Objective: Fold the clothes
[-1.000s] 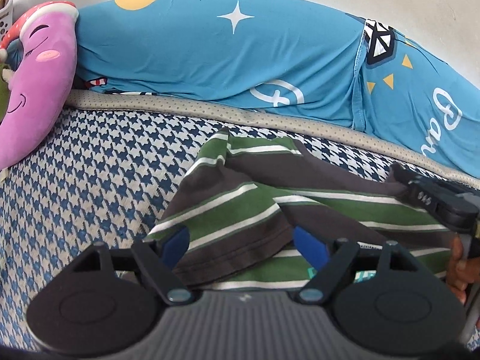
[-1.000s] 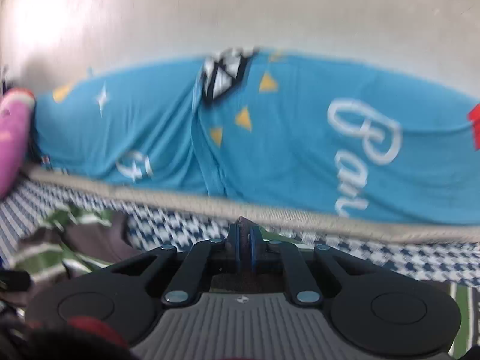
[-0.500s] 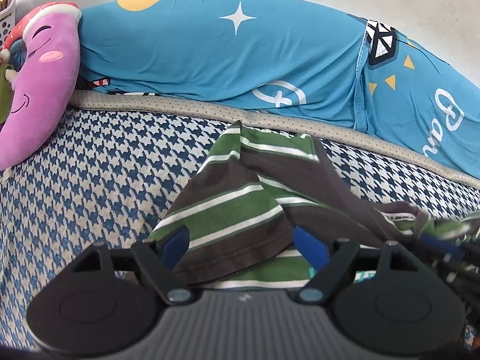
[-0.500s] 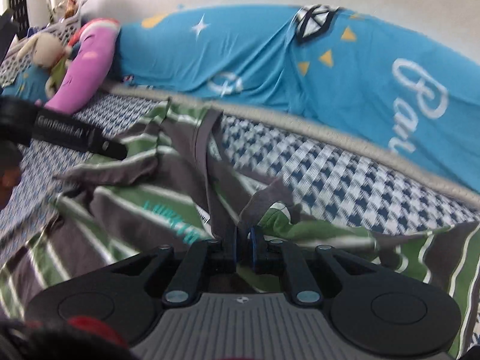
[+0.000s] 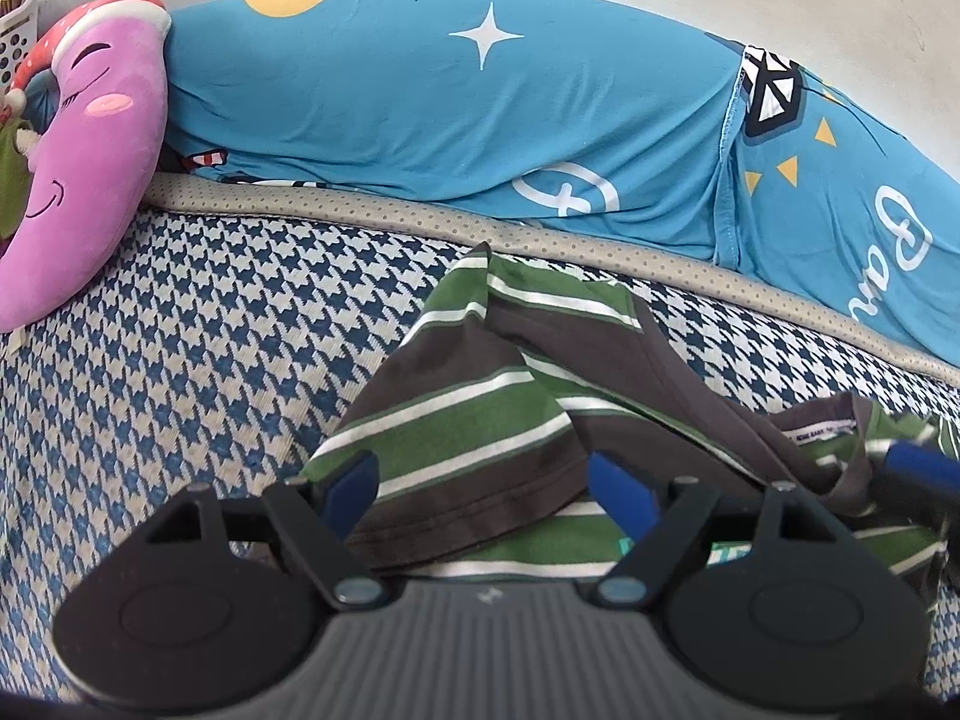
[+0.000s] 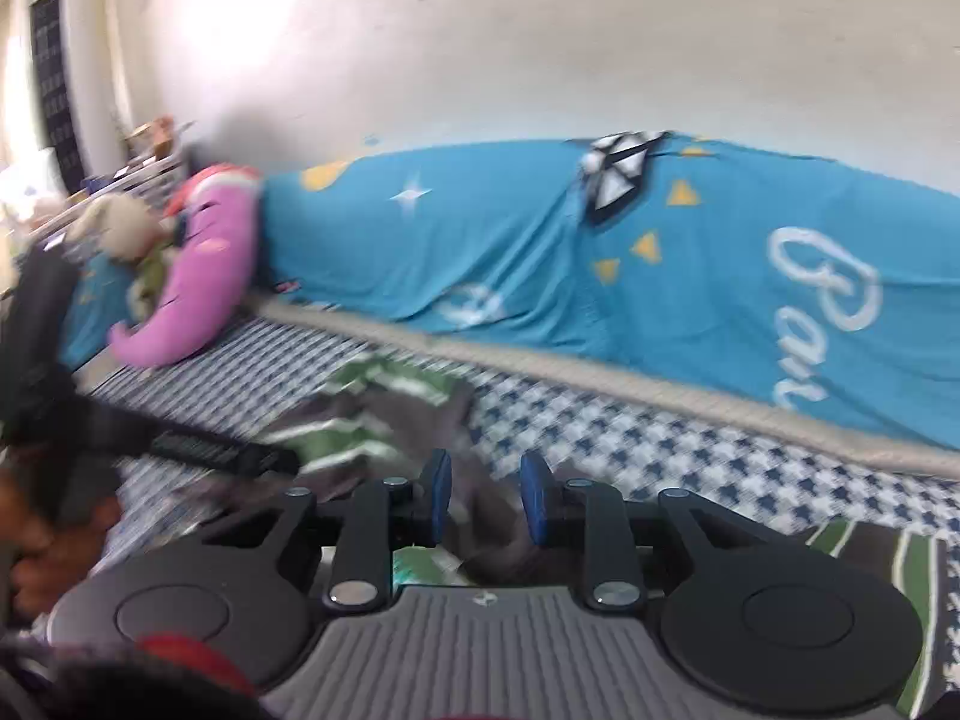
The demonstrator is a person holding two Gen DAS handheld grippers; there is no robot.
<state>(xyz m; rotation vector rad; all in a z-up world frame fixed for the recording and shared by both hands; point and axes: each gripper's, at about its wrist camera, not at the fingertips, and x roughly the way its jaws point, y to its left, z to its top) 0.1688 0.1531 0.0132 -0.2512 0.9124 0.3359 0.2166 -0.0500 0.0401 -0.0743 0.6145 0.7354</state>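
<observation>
A: Is the striped T-shirt [image 5: 474, 420] folded yet?

B: Only a bit. It lies on the checked bed cover [image 5: 198, 324], near the blue blanket [image 5: 420, 108]. One sleeve is flipped over the middle. The rest looks bunched up.

A: What about the left hand-held gripper [image 5: 480, 480]?

B: Wide apart, with the sleeve's hem between its pads, not pinched.

A: And the right hand-held gripper [image 6: 485, 497]?

B: Its jaws have just been opening. They stand narrow, cloth loose between them. I think most folds are left.
</observation>
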